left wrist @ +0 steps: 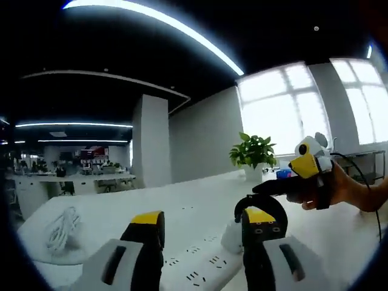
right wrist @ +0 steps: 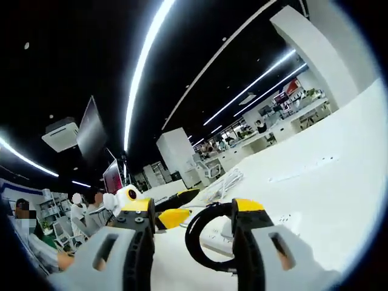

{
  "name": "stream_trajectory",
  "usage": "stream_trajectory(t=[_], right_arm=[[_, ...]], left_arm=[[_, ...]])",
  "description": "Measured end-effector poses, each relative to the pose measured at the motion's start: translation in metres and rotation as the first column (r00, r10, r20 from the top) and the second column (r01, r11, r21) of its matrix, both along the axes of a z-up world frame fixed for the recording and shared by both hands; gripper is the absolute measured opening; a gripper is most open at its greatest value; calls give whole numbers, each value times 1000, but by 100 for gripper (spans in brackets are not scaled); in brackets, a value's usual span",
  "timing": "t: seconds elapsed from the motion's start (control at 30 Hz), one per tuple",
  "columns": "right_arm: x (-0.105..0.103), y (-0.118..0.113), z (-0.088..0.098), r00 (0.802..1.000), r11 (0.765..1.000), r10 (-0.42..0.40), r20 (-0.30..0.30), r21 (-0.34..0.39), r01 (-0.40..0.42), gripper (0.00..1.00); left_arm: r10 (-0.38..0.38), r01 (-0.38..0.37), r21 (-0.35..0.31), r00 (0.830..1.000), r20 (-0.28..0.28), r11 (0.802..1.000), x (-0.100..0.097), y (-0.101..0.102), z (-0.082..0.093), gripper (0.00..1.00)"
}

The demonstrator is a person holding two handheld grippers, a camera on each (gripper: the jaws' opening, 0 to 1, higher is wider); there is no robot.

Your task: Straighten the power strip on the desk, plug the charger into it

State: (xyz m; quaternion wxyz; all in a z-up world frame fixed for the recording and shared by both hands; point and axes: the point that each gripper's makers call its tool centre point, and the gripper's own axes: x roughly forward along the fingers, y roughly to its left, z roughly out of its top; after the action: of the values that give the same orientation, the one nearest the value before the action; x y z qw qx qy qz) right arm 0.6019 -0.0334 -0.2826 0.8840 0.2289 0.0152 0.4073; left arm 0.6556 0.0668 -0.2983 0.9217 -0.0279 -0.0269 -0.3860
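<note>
The white power strip (left wrist: 200,267) lies on the white desk (left wrist: 182,206), under and between my left gripper's (left wrist: 204,219) wide-open yellow-tipped jaws. A black cord loop (left wrist: 262,200) rises at the strip's right end, beside a small white block (left wrist: 232,237). My right gripper (left wrist: 267,187), held by a hand, reaches in from the right toward that loop. In the right gripper view its jaws (right wrist: 193,210) stand apart, with the black cord loop (right wrist: 203,239) curving between them over the strip (right wrist: 218,242). The left gripper (right wrist: 176,206) shows just behind. A white coiled charger cable (left wrist: 60,227) lies far left.
A potted plant (left wrist: 251,151) and a blue item (left wrist: 283,173) stand at the desk's far edge by the windows. A socket row (right wrist: 303,170) is set into the desk. Other desks and seated people (right wrist: 36,242) fill the office behind.
</note>
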Motion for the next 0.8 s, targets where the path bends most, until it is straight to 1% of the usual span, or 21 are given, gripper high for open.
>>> stream_trajectory(t=[0.03,0.07,0.1,0.13,0.17,0.2,0.23,0.27,0.3,0.37,0.4,0.47,0.5,0.57,0.6,0.63,0.67,0.7,0.73,0.8], right_arm=[[1,-2,0,1000,1000,-5,3,7,5,50],[2,-3,-1,1000,1000,-7,5,12,7,50],[2,-3,-1,1000,1000,-9,6,17,9,50],[3,-4,-2,1000,1000,-10,7,22,10,50],[3,-4,-3,1000,1000,-9,8,24,9,50],[4,-4,-4,1000,1000,-6,7,26,6,50],[3,-2,-6,1000,1000,1,2,25,-1,50],[0,-1,-9,1000,1000,8,-6,25,-8,51],[-2,0,-10,1000,1000,13,-11,28,-13,51],[-8,3,-10,999,999,34,-4,10,-34,52],[-12,4,-9,999,999,37,11,-3,-37,52],[-16,2,1,997,999,32,63,-16,-31,52],[-19,1,5,996,999,30,83,-20,-28,53],[-22,-2,11,993,999,21,118,-32,-17,55],[-23,-4,13,990,999,15,137,-45,-9,56],[-23,-6,14,987,997,11,158,-73,1,57],[-21,-9,13,985,995,4,173,-101,14,58],[-19,-12,12,984,992,-4,179,-126,27,60],[-16,-16,9,983,988,-7,186,-153,36,62],[-11,-21,6,982,982,-4,191,-184,40,66]], left_arm=[[-73,74,-67,997,11,995,-11,-5,9,49],[-100,99,-123,995,1,987,-15,-4,15,48],[-89,85,-151,996,-20,985,-16,1,16,47],[-92,85,-150,995,-37,985,-17,3,16,40],[-118,106,-169,991,-57,980,-22,2,16,28],[-121,105,-207,990,-69,973,-23,4,17,22],[-122,103,-232,990,-70,967,-25,5,18,20],[-117,96,-233,990,-77,968,-26,7,16,16],[-124,96,-237,986,-110,967,-28,8,12,11],[-143,112,-242,983,-114,964,-30,11,11,0],[-145,113,-244,983,-116,963,-30,12,11,0],[-135,102,-236,983,-127,966,-31,11,8,0],[-113,88,-207,987,-116,974,-35,12,4,0],[-115,89,-211,987,-111,973,-36,15,5,0],[-120,94,-212,987,-111,973,-37,15,4,3],[-111,88,-203,988,-107,975,-37,17,3,9],[-92,75,-170,992,-91,983,-37,20,1,12],[-83,67,-151,992,-100,986,-37,21,-2,12],[-78,62,-154,992,-99,986,-38,21,-2,13],[-74,58,-158,992,-98,986,-35,23,-2,16]])
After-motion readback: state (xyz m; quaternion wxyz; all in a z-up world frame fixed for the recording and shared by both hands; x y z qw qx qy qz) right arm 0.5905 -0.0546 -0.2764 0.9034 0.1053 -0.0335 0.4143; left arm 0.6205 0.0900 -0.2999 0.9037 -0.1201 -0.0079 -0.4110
